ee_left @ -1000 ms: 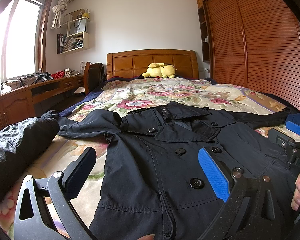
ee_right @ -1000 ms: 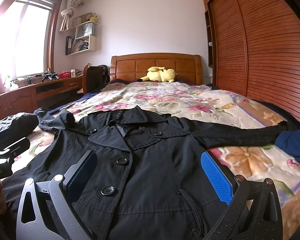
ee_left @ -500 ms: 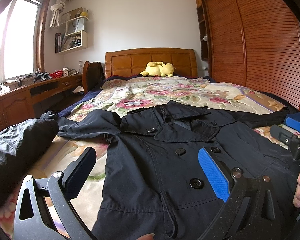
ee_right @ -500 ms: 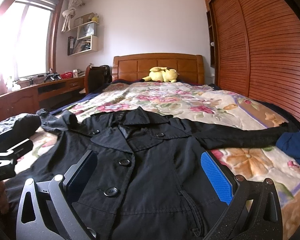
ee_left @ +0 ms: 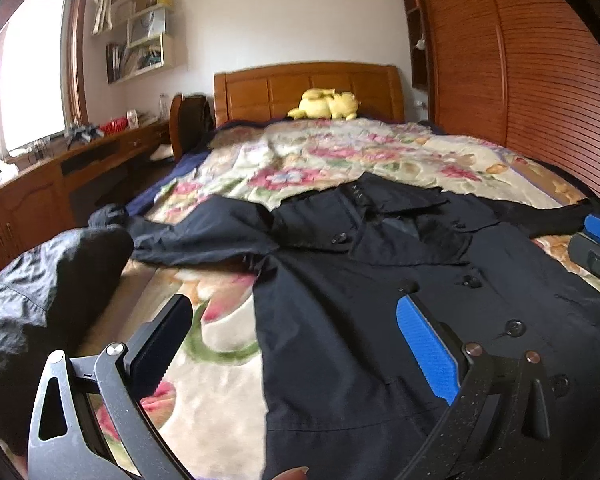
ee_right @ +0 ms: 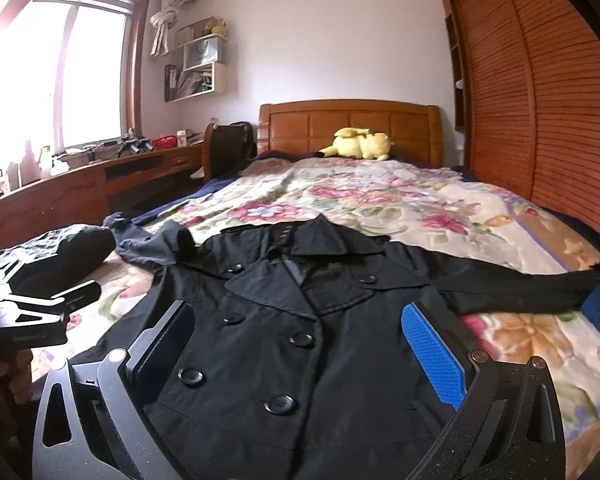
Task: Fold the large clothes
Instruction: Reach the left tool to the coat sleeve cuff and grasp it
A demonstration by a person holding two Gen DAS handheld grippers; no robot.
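Across the bed (ee_right: 440,216) the coat (ee_right: 300,344) is lying limp and soft, so you are hovering both grippers (ee_left: 292,344) (ee_right: 296,344), fingers wide, near its hem, best pinched at seams.

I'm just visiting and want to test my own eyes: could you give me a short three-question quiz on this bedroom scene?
1. True or false: the black coat lies spread front-up on the floral bedspread.
2. What yellow thing sits by the headboard?
3. Are the left tongs and right tongs A) both open and holding nothing, or B) both clamped on a sleeve?

Key: 1 true; 2 a plush toy; 3 A.
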